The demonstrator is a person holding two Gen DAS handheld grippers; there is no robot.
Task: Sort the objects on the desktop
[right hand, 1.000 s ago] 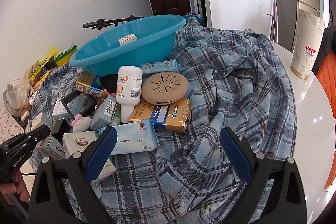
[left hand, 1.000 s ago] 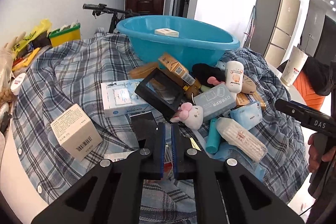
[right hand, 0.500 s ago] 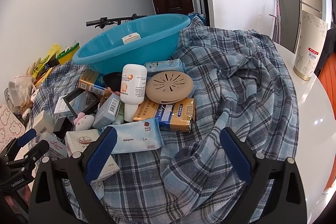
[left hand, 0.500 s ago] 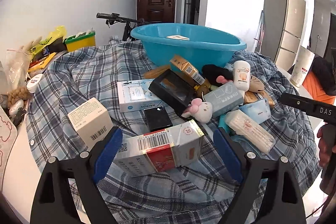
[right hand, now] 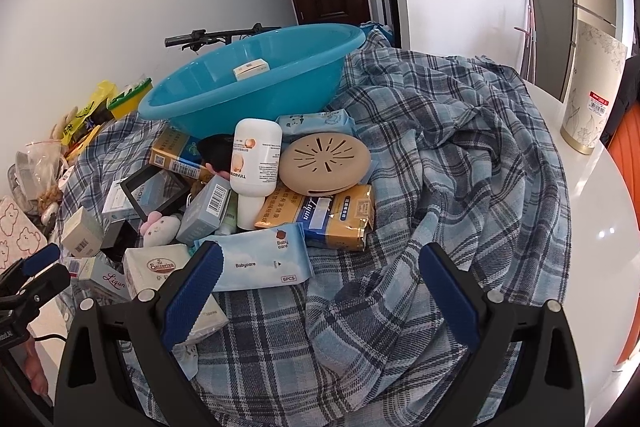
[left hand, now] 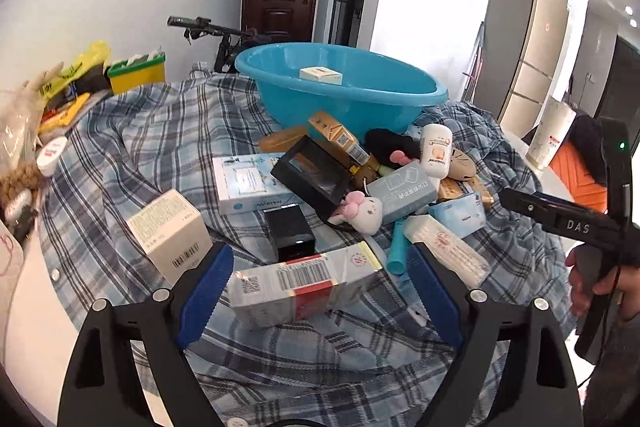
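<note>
While the left claw (left hand: 320, 291) is gaping wide around the carton (left hand: 306, 285), closing askew risks skidding it; the right claw (right hand: 318, 291), equally wide, is holding nothing behind the wipes (right hand: 264, 259).

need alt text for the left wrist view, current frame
The open left tool straddles a barcoded white-and-red box lying on a plaid cloth. Behind it sits a heap of boxes, packets and a plush toy, then a blue basin holding one small box. The right tool enters from the right.
</note>
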